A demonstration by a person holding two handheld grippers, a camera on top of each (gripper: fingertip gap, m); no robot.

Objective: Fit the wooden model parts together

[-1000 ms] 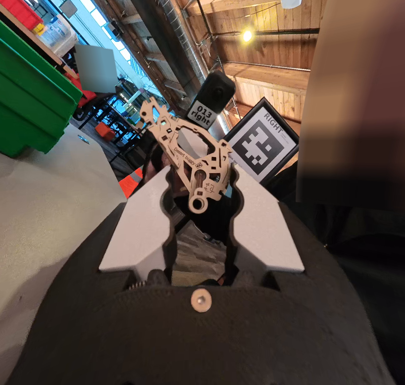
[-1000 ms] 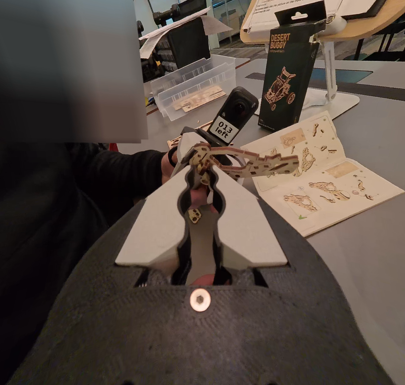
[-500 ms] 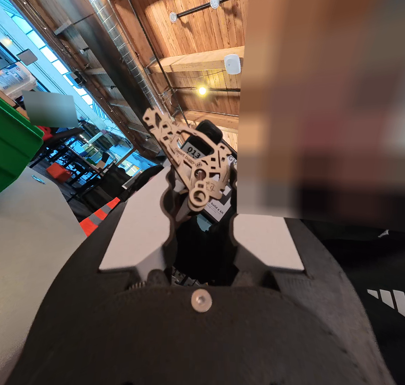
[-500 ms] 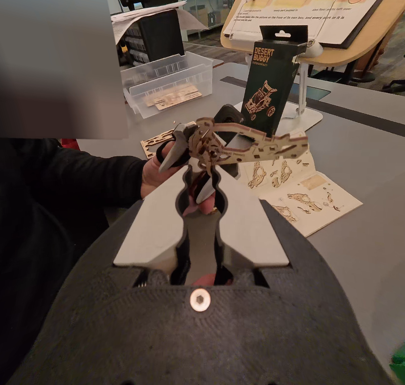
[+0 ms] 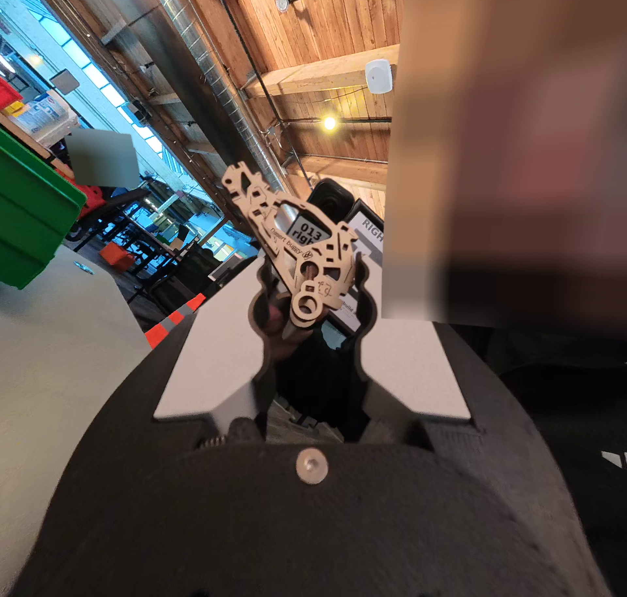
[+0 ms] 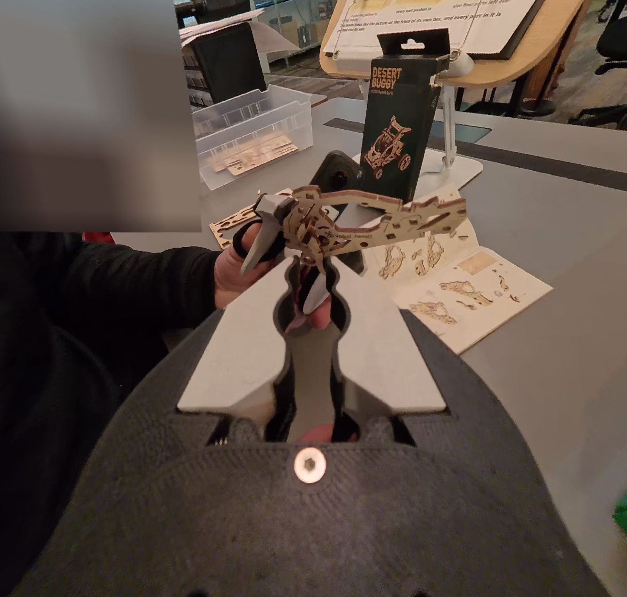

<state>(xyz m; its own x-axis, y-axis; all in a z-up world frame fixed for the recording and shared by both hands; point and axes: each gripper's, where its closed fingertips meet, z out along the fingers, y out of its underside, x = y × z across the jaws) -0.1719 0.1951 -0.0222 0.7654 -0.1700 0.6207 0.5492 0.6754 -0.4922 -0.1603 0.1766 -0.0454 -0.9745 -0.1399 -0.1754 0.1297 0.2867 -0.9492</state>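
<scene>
Pale matt laser-cut wooden model part (image 6: 373, 221), clear plastic bin (image 6: 251, 132), paper instruction sheet (image 6: 475, 292)

To your right the counter (image 6: 543, 394) lies bare; ahead, the leaflet (image 6: 475, 292), dark box (image 6: 397, 132) and clear bin (image 6: 254, 139) crowd it.

**Around the workbench**

A dark product box (image 6: 395, 129) stands upper centre, a clear plastic bin (image 6: 254, 132) to its left, a wooden document stand (image 6: 475, 20) behind. A green crate (image 5: 30, 214) sits at the left edge under a wood-plank ceiling (image 5: 322, 37).
</scene>
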